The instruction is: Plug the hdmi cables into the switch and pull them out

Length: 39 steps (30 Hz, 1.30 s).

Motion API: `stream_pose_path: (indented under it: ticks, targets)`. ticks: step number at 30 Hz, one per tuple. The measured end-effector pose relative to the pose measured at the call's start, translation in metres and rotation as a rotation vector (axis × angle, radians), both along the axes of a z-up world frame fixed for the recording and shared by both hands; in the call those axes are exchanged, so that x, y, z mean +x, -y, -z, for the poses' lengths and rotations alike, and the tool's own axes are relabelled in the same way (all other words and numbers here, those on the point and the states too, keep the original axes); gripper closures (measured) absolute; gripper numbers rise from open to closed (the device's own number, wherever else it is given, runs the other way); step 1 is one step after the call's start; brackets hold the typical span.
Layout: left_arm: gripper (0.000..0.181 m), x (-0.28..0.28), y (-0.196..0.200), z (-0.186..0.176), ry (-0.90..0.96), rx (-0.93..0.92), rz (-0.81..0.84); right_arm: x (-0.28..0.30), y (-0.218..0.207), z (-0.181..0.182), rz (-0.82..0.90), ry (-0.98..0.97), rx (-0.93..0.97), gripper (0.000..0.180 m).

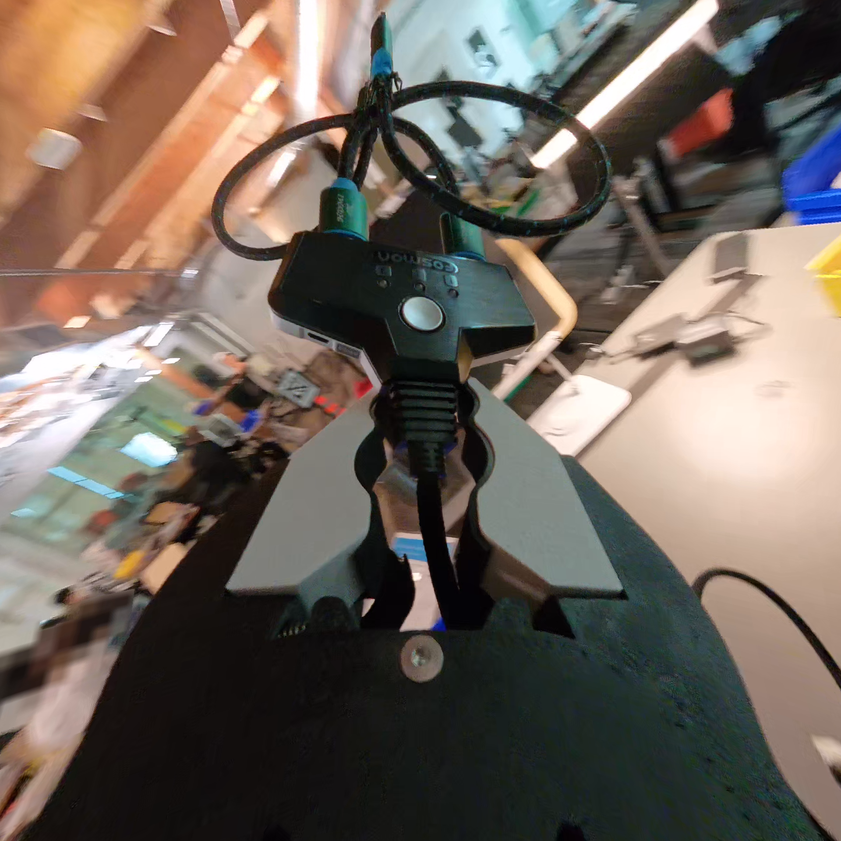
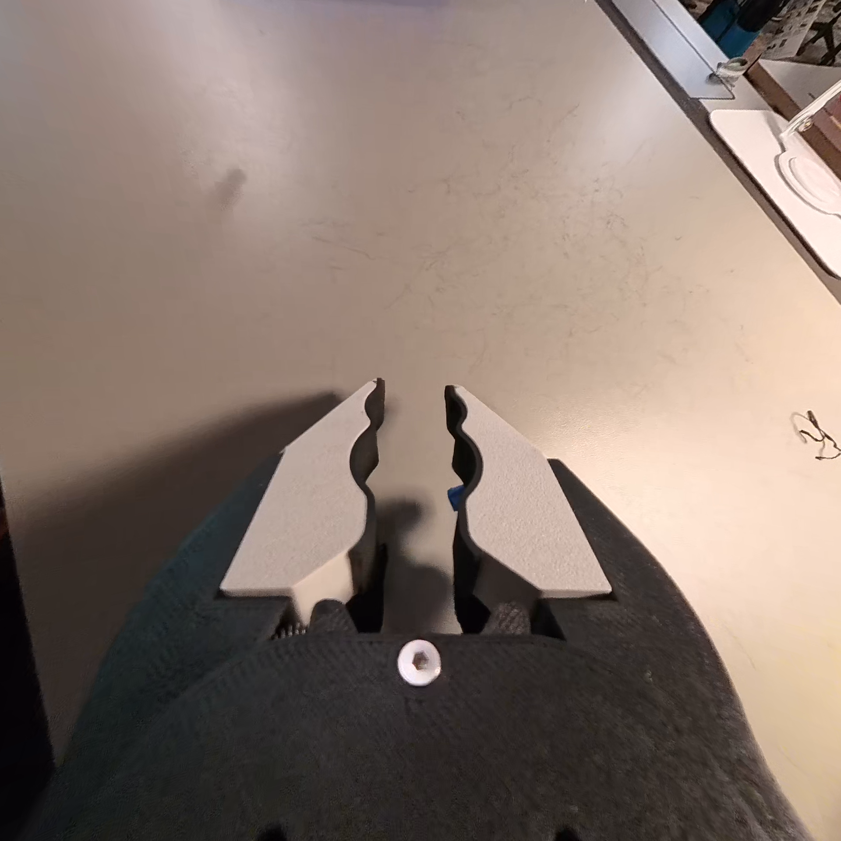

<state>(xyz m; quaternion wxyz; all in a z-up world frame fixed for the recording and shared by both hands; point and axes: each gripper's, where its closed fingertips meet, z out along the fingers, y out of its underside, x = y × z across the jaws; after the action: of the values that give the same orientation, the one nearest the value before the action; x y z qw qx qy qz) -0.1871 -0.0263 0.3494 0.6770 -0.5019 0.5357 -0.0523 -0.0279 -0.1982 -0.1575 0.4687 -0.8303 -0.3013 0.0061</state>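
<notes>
The surface (image 2: 409, 205) under the right tongs (image 2: 414, 387) is pale, matt and faintly veined like stone, with a small black twist tie (image 2: 817, 439) lying off to the right. These tongs hang just above it, parted and holding nothing.

The left tongs (image 1: 421, 400) are closed on the ribbed black strain relief of the switch (image 1: 400, 300), which is lifted off the surface and tilted toward the room. The switch is a small, flat, hard-plastic body with a round pale button (image 1: 422, 314); it looks light and rigid, and its smooth faces would likely slip, so the ribbed neck seems the surer hold.

Two HDMI cables (image 1: 455, 173) sit in its far ports (their free ends are bundled together above). The braided cords look springy, holding loops; pulling on them would probably strain the joints. The green plugs (image 1: 342, 209) are stiff, metallic-looking barrels, the better place to pinch.
</notes>
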Motion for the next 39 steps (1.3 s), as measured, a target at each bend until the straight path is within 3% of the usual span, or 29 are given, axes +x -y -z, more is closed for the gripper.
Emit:
stream_pose_path:
  ticks: [4, 10, 14, 17, 24, 28, 33, 39]
  targets:
    - [0.152, 0.055, -0.007, 0.1, -0.128, -0.207, 0.18, 0.007, 0.001, -0.015, 0.039, -0.028, 0.094, 0.151]
    - [0.153, 0.12, -0.015, 0.279, -0.344, -0.487, 0.454, 0.025, 0.002, -0.049, 0.115, -0.151, 0.261, 0.151]
    - [0.153, 0.139, -0.013, 0.382, -0.487, -0.594, 0.603, 0.029, -0.01, -0.059, 0.089, -0.076, 0.312, 0.151]
    - [0.153, 0.144, -0.013, 0.433, -0.539, -0.653, 0.663, 0.021, -0.034, -0.056, 0.006, 0.015, 0.255, 0.147]
    - [0.152, 0.146, -0.02, 0.491, -0.542, -0.675, 0.753, 0.004, -0.126, -0.045, -0.198, 0.177, 0.138, 0.13]
    - [0.152, 0.137, -0.02, 0.521, -0.562, -0.688, 0.817, -0.006, -0.161, -0.02, -0.284, 0.219, 0.031, 0.117]
    - [0.152, 0.133, -0.022, 0.523, -0.581, -0.66, 0.848, 0.0, -0.168, -0.003, -0.274, 0.325, 0.051, 0.114]
    - [0.152, 0.132, -0.02, 0.521, -0.573, -0.632, 0.872, 0.011, -0.161, 0.005, -0.215, 0.369, 0.045, 0.132]
